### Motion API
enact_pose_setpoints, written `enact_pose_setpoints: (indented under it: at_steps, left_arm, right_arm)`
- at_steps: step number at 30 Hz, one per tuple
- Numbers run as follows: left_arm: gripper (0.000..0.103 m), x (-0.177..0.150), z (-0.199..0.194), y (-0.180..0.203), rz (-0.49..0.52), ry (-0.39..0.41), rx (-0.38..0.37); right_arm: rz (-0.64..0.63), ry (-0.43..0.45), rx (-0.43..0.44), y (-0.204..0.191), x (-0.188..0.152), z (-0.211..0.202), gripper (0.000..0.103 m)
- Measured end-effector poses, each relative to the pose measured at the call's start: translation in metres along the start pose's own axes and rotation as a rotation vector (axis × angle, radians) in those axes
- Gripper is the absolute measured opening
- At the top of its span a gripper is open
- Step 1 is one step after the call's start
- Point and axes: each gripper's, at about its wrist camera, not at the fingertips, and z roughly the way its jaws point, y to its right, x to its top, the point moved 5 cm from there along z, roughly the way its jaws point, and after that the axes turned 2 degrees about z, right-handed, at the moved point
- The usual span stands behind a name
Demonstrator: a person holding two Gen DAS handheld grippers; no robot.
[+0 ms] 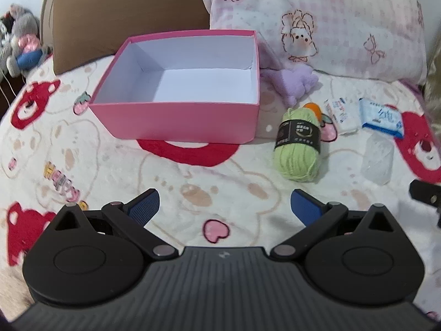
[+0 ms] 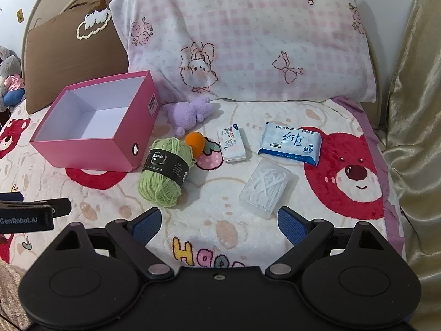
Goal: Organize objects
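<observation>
An open pink box (image 1: 176, 121) (image 2: 91, 153) with a white, empty inside stands on a bear-print blanket. To its right lie a green yarn skein (image 1: 299, 143) (image 2: 165, 169), an orange ball (image 1: 312, 107) (image 2: 195, 141), a purple plush toy (image 1: 296, 81) (image 2: 188, 113), a small white tissue pack (image 1: 341, 114) (image 2: 231, 144), a blue wipes pack (image 1: 381, 117) (image 2: 290, 143) and a clear case of floss picks (image 1: 377, 161) (image 2: 266, 189). My left gripper (image 1: 224, 207) hovers open in front of the box. My right gripper (image 2: 219, 224) hovers open, just short of the yarn and the clear case. Neither holds anything.
A pink checked pillow (image 2: 248, 33) and a brown cushion (image 1: 124, 19) lie behind the objects. A grey stuffed doll (image 1: 23, 41) sits at the far left. A gold curtain (image 2: 413, 110) hangs on the right. The left gripper's side (image 2: 30, 215) shows at the right view's left edge.
</observation>
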Motion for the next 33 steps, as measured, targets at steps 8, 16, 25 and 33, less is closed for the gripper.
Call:
enact_pose_setpoints:
  at_steps: [8, 16, 25, 33]
  left_arm:
    - [0.103, 0.0, -0.002, -0.004, -0.03, 0.004, -0.023]
    - [0.103, -0.001, -0.007, -0.003, -0.003, 0.033, 0.017]
    - [0.103, 0.001, -0.013, -0.004, 0.001, 0.05, 0.022]
    - [0.103, 0.0, -0.018, -0.003, -0.011, 0.036, -0.037]
  right_arm:
    - [0.0, 0.003, 0.006, -0.001, 0.0, 0.0, 0.093]
    - [-0.001, 0.005, 0.004, -0.001, -0.001, 0.0, 0.093]
    - [0.001, 0.005, 0.004, -0.001, -0.001, 0.001, 0.093]
    - [0.0, 0.006, 0.005, -0.001, -0.001, 0.001, 0.093]
